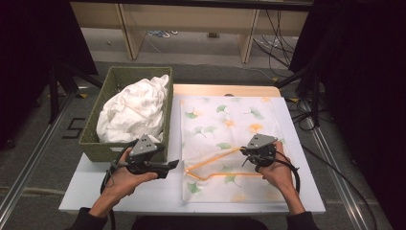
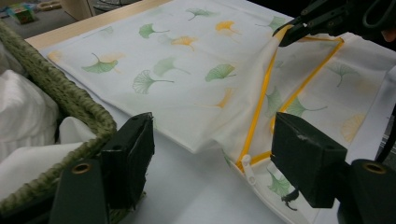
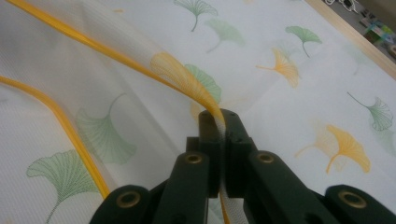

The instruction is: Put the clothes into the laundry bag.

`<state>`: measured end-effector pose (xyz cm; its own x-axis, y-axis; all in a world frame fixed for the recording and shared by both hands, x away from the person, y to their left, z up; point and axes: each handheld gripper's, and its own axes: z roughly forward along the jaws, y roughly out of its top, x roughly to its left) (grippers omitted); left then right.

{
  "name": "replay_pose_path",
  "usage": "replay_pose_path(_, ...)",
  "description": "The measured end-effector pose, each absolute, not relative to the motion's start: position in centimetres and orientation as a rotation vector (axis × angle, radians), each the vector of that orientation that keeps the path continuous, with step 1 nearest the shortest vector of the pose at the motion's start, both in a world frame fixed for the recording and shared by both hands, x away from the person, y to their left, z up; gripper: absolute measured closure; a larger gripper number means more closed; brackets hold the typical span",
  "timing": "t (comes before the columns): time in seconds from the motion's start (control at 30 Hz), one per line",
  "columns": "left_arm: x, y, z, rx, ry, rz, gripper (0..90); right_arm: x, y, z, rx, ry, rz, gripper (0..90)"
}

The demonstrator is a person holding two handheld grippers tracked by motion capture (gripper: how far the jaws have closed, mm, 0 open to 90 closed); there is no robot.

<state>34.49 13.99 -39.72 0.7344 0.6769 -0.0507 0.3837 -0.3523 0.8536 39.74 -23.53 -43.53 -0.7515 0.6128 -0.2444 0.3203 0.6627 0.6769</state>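
High view: a mesh laundry bag [image 1: 225, 124] printed with ginkgo leaves is seen spread flat on the white desk [image 1: 143, 191], just beside a green woven basket [image 1: 107, 96] filled with white cloth [image 1: 134, 112]. The right tool [image 1: 252, 154] is shut on the upper flap of the bag's opening at its orange zipper edge [image 1: 215, 155], which is lifted clear of the lower layer; in the right gripper view the jaws are pressed together on the mesh [image 3: 187, 79]. The left tool [image 1: 173, 165] is held near the bag's near-left corner with its jaws wide apart and nothing between them; the white zipper pull [image 2: 249, 168] is seen ahead of it in the left gripper view.
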Motion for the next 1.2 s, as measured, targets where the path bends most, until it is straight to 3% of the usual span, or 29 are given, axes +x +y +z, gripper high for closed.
replay_pose_path(0.37,36.8,15.7,-37.8,1.920,0.890,0.480,28.4,39.7,-23.5,-43.5,0.726,2.422,0.860,89.4)
replay_pose_path(0.73,42.0,20.5,-36.1,1.834,1.057,0.633,23.8,39.7,-23.5,-43.5,0.699,2.436,0.846,89.4)
replay_pose_path(0.9,44.2,21.8,-35.6,1.934,1.141,0.691,19.9,39.8,-23.5,-43.5,0.696,2.434,0.849,89.4)
replay_pose_path(1.2,49.0,22.1,-36.3,1.992,1.194,0.560,16.3,39.7,-23.5,-43.6,0.711,2.437,0.842,89.4)
